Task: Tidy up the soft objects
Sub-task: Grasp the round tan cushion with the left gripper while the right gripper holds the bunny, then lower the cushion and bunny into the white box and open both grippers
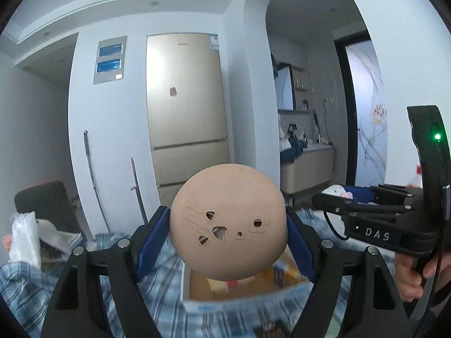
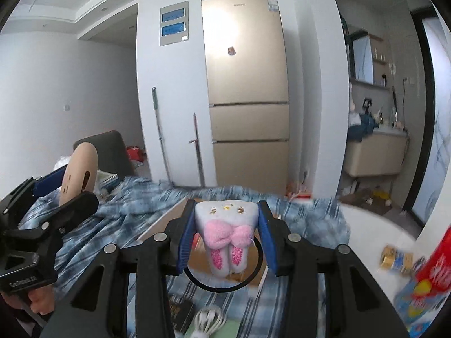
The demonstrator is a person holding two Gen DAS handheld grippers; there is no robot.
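My left gripper (image 1: pixel 229 242) is shut on a round tan soft cushion (image 1: pixel 229 221) with small cut-out holes, held up above an open cardboard box (image 1: pixel 197 287). The cushion also shows edge-on in the right wrist view (image 2: pixel 79 177), in the left gripper (image 2: pixel 56 194) at the left. My right gripper (image 2: pixel 225 242) is shut on a white plush toy (image 2: pixel 227 225) with a pink bow and a black elastic loop, held above the box (image 2: pixel 174 219). The right gripper also shows in the left wrist view (image 1: pixel 332 197) at the right, with the plush (image 1: pixel 336 190) between its fingers.
A blue plaid cloth (image 2: pixel 118 211) covers the surface under the box. A white cable (image 2: pixel 208 321) and a dark book (image 2: pixel 180 312) lie near the front. A white round table (image 2: pixel 375 225) with packets stands right. A fridge (image 2: pixel 248 107) and dark chair (image 2: pixel 112 149) are behind.
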